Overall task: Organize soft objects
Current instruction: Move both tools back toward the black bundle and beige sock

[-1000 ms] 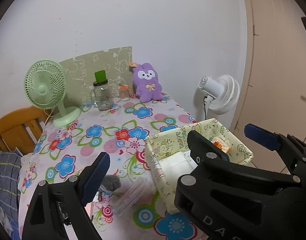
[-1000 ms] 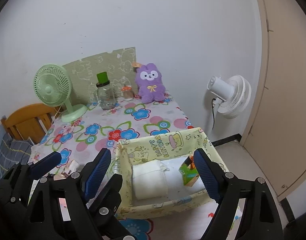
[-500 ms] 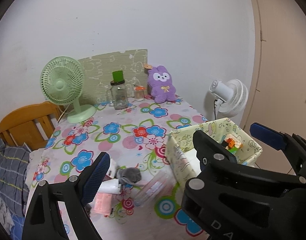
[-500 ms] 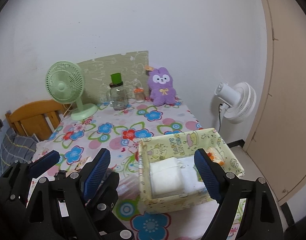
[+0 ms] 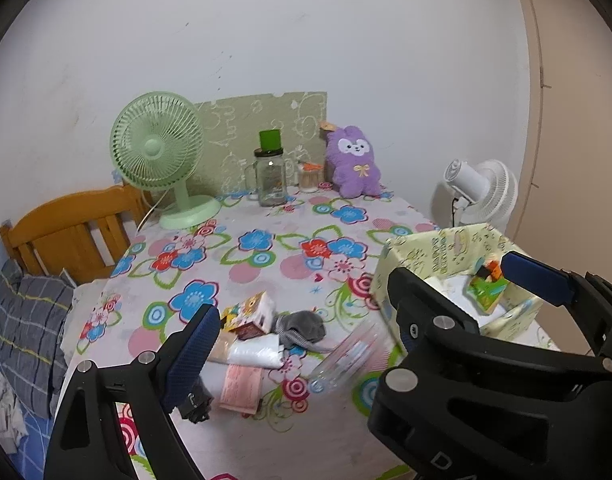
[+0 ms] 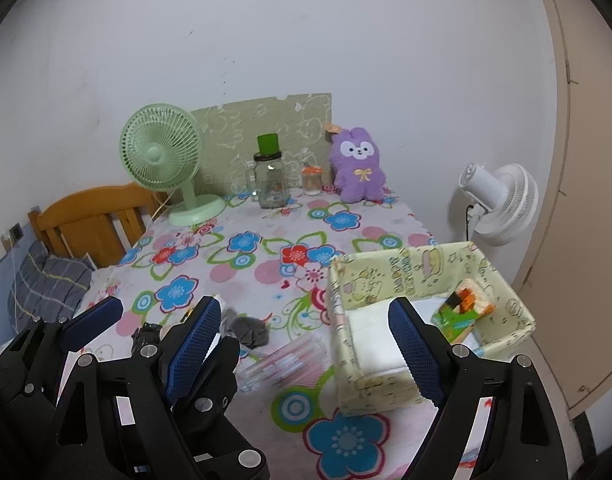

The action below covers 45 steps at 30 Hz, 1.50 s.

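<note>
A yellow fabric basket [image 6: 410, 268] [image 5: 438, 248] stands at the table's near right; it holds white folded cloths [image 6: 380, 332] and a green-orange packet [image 6: 460, 314]. A grey sock [image 5: 301, 326] [image 6: 249, 328] lies near the table's front among a white packet [image 5: 257, 350], a small printed box [image 5: 249, 314], a pink packet [image 5: 241, 386] and a clear plastic pack [image 5: 346, 360] [image 6: 283, 362]. A purple plush rabbit [image 5: 356, 168] [image 6: 360, 166] sits at the back. My left gripper [image 5: 301, 348] and right gripper [image 6: 306, 338] are open and empty, above the table's front edge.
A green desk fan [image 5: 161, 160], a glass jar with a green lid [image 5: 270, 178] and a small jar [image 5: 309, 176] stand at the back by a green board. A white floor fan [image 6: 498, 202] stands to the right. A wooden chair [image 5: 69, 228] and bedding are at the left.
Both grippers have pulled back and up from the table. The sock, packets and more of the table now show. Both stay open.
</note>
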{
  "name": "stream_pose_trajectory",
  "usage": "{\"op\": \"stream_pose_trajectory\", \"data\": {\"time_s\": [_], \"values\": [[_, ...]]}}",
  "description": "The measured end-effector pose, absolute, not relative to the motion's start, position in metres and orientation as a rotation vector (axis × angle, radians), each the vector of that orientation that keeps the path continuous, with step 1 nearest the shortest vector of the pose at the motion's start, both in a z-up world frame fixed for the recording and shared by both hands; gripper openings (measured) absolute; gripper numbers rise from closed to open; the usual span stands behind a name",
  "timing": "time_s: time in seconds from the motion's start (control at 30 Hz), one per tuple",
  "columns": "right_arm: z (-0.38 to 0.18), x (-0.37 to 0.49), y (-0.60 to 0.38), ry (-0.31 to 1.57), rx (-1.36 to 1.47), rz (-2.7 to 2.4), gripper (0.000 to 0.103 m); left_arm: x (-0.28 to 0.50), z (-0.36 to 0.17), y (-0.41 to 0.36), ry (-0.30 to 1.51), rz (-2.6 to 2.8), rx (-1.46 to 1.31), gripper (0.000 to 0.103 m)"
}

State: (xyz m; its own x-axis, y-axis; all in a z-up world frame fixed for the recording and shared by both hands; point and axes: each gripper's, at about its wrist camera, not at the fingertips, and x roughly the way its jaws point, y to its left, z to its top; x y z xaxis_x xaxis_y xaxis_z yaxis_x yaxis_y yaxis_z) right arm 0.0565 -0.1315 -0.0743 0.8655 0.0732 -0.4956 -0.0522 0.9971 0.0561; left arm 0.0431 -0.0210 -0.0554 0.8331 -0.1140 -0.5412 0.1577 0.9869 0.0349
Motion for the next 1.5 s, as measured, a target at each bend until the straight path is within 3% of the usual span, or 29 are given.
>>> {"op": "stream_pose_trajectory", "data": {"time_s": [1.0, 1.5], "values": [[-0.156, 0.092, -0.067, 0.617, -0.005, 0.193, 0.088, 0.062, -0.132, 0.053, 0.678, 0.061, 0.006, 0.090], [-0.176, 0.119, -0.048, 0.680, -0.024, 0.210, 0.084, 0.089, -0.156, 0.083, 0.749, 0.130, -0.031, 0.074]]}}
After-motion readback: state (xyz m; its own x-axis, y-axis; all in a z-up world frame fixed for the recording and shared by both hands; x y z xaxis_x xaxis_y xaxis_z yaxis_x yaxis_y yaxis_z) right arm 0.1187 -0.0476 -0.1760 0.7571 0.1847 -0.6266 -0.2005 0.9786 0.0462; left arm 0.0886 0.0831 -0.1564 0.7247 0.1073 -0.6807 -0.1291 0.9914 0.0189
